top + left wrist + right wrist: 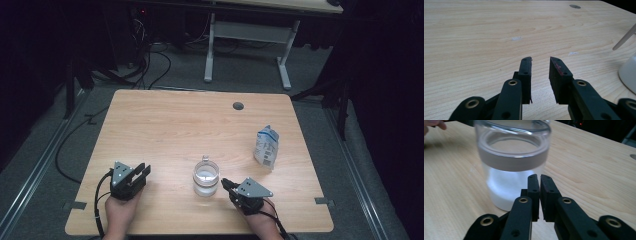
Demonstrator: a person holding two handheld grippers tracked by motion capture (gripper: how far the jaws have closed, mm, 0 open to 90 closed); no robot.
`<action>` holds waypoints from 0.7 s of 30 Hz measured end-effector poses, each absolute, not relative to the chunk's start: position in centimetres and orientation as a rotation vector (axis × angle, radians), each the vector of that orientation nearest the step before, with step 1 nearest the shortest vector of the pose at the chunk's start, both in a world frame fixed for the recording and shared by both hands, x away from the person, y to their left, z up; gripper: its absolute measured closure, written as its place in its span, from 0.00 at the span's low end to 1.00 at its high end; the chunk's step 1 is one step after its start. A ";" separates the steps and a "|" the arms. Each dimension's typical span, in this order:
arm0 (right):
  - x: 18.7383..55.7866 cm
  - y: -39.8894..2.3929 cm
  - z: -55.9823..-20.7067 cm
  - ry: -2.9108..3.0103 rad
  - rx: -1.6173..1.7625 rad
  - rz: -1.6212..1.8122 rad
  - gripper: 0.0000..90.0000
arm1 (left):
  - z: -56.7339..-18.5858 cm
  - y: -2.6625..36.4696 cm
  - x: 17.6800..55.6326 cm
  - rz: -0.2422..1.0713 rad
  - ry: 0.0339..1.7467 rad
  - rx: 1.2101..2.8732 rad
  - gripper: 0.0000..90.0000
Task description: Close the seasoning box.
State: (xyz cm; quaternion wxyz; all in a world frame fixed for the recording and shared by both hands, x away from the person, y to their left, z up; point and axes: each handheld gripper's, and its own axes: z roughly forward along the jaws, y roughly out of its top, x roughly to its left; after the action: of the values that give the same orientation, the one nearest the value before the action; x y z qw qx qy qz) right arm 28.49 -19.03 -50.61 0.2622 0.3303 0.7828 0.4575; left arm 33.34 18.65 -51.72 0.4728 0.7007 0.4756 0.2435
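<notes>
The table [165, 125] is pale wood with a round cable hole [238, 106] near its far edge. A white and blue pouch [265, 146] stands upright toward the right side, well apart from both hands.

The jar [206, 178] stands upright near the front edge, between the two grippers and closer to the right one. It is clear glass with a grey band below the rim and white powder in its lower part; a small clasp sticks out at its far side.

The left hand [120, 207] comes in from the bottom edge and rests low on the table, its gripper [142, 172] aimed forward and a little right. In the left gripper view its jaws stand parted with nothing between them, over bare wood.

The right hand [257, 220] also rests low, its gripper [224, 182] angled forward and left with the tips just beside the jar. In the right gripper view the jaws are all but closed, a thin slit between the pads, gripping nothing; the jar stands directly past them.
</notes>
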 end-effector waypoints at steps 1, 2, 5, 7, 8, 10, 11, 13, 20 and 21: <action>28.6 -19.3 -50.6 2.112 0.903 1.238 0.93 | -51.7 18.7 33.3 0.596 1.164 1.715 0.80; 28.8 -19.6 -50.6 2.106 0.915 1.234 0.91 | -51.7 18.7 33.3 0.596 1.164 1.715 0.79; 29.3 -20.7 -50.8 2.080 0.961 1.218 0.82 | -51.8 18.6 33.4 0.588 1.166 1.713 0.78; 29.7 -21.7 -50.9 2.060 0.998 1.213 0.77 | -51.9 18.4 33.4 0.586 1.159 1.725 0.77; 29.9 -22.3 -51.0 2.051 1.016 1.203 0.75 | -51.9 18.4 33.4 0.589 1.156 1.730 0.77; 30.2 -23.5 -51.1 2.023 1.045 1.197 0.72 | -52.0 18.3 33.3 0.588 1.153 1.737 0.76; 30.3 -24.1 -51.1 2.013 1.059 1.191 0.70 | -52.1 18.3 33.3 0.585 1.154 1.738 0.76; 30.4 -25.4 -51.0 1.989 1.077 1.178 0.69 | -52.1 18.4 33.3 0.585 1.158 1.737 0.74; 28.5 -30.6 -50.5 1.883 1.159 1.138 0.63 | -51.7 18.5 32.8 0.606 1.146 1.742 0.64; 28.2 -31.2 -50.6 1.872 1.174 1.131 0.62 | -51.6 18.5 32.7 0.600 1.136 1.748 0.61</action>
State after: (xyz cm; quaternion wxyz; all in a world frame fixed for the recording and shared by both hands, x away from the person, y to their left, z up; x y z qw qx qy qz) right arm 28.16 -31.22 -50.55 0.3239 0.4474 0.7134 0.4312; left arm 32.71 18.53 -51.61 0.4670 0.7125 0.4631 0.2446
